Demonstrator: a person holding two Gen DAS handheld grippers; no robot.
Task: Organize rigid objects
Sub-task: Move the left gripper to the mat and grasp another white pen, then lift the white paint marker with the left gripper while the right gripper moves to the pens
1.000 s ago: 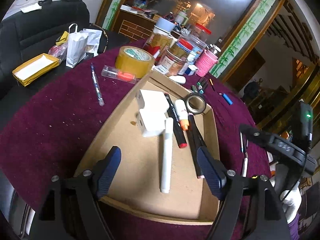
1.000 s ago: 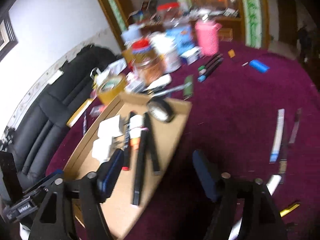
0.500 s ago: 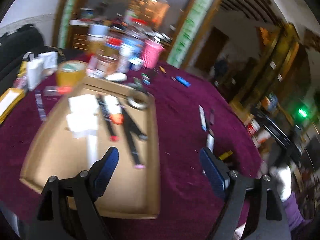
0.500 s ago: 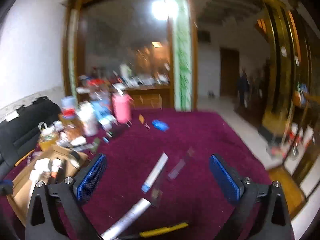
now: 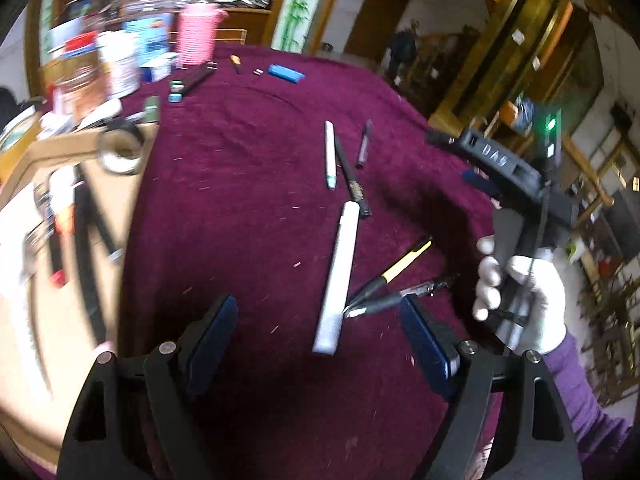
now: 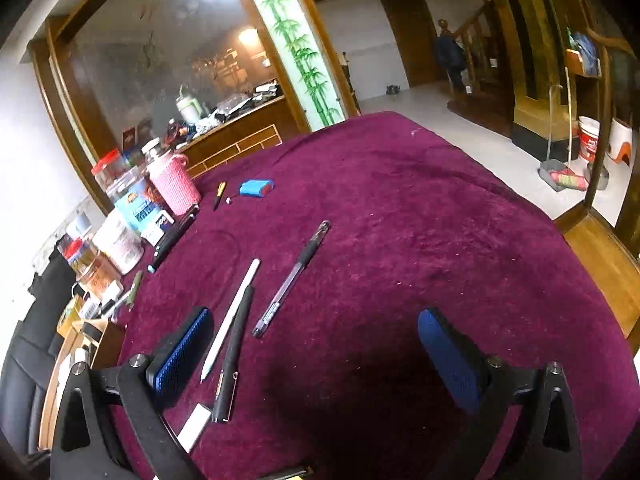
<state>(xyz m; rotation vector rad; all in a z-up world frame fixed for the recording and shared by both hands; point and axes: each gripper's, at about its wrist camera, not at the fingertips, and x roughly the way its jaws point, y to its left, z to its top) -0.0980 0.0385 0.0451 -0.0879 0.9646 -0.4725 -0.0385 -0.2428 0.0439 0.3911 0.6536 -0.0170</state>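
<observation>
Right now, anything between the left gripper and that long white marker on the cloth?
Nothing visible. The left gripper is open and empty, and the white marker lies on bare purple cloth just ahead of its fingers. Two dark pens lie with their tips against the marker's near end, on its right.

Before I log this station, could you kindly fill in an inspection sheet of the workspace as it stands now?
Surface: maroon cloth, speckled with crumbs.
Job's things: loose pens on the cloth; cardboard tray at left, partly filled.
Clutter: jars and pink holder at the far edge.
Grippers: left gripper and right gripper open, empty.
Cables: black cord along the right gripper's handle.
Surroundings: wood cabinets, staircase, tiled floor.
</observation>
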